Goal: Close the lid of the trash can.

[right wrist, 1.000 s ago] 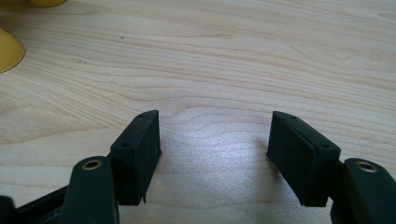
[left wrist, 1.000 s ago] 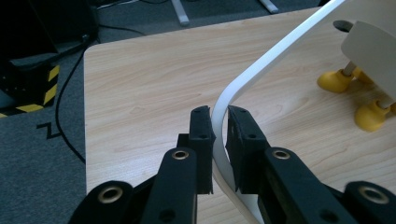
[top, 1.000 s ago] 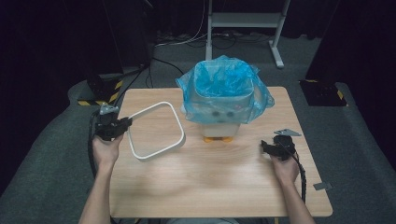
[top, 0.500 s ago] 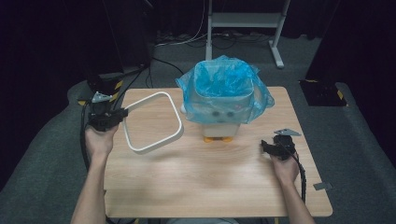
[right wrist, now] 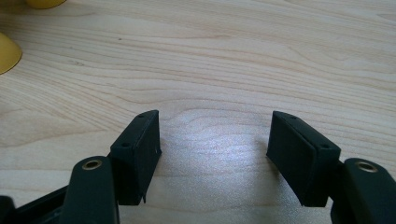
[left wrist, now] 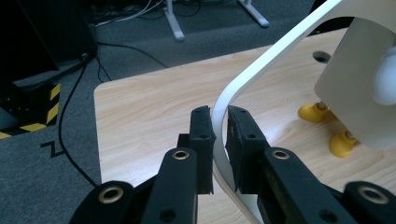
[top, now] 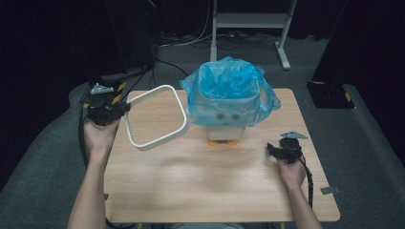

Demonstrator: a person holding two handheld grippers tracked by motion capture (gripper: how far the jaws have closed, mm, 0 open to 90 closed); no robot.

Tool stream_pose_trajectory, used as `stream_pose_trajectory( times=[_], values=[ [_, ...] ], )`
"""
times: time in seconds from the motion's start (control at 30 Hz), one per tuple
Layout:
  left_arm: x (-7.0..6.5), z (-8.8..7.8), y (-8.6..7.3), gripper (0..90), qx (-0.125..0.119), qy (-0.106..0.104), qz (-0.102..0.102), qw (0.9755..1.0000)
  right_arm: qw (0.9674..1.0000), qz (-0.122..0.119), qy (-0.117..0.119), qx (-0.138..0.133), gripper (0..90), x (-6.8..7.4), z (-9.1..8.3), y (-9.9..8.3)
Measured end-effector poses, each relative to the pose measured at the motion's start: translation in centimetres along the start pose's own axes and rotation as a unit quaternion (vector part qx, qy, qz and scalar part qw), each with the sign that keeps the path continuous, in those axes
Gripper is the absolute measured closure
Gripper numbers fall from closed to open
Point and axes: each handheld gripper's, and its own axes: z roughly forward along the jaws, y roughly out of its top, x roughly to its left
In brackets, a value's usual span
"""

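A white rounded-square ring [top: 155, 117] hangs tilted above the table's left part, its far side higher. My left gripper [top: 117, 109] is shut on the ring's left edge; in the left gripper view the white band [left wrist: 243, 88] runs up from between the black pads [left wrist: 201, 135]. A small white bin [top: 224, 117] on yellow feet [top: 222, 142] stands at mid-table, lined with a blue plastic bag [top: 229, 90] that spills over its rim. My right gripper [top: 273, 150] rests low at the table's right, open, with bare wood [right wrist: 212, 135] between its jaws.
The wooden table [top: 205, 186] has bare room in front of the bin. Beyond it are grey carpet, a white metal stand [top: 248, 21], cables and a black-and-yellow striped block [top: 117, 90] near my left hand. A yellow foot [right wrist: 7, 51] shows at the right gripper view's left edge.
My left gripper has lifted the ring off the table and drawn it up and slightly left. The right gripper has stayed where it was.
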Motion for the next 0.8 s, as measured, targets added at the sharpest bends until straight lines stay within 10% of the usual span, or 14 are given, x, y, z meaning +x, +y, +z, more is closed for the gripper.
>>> stream_pose_trajectory(
  times=[0.8],
  values=[
    [-1.0, -1.0, 3.2, 80.6, -0.004, -0.021, 0.015, 0.9997, 1.0, 0.0, 0.0, 0.0, 34.2, 0.0, 0.0, 0.0]
  ],
)
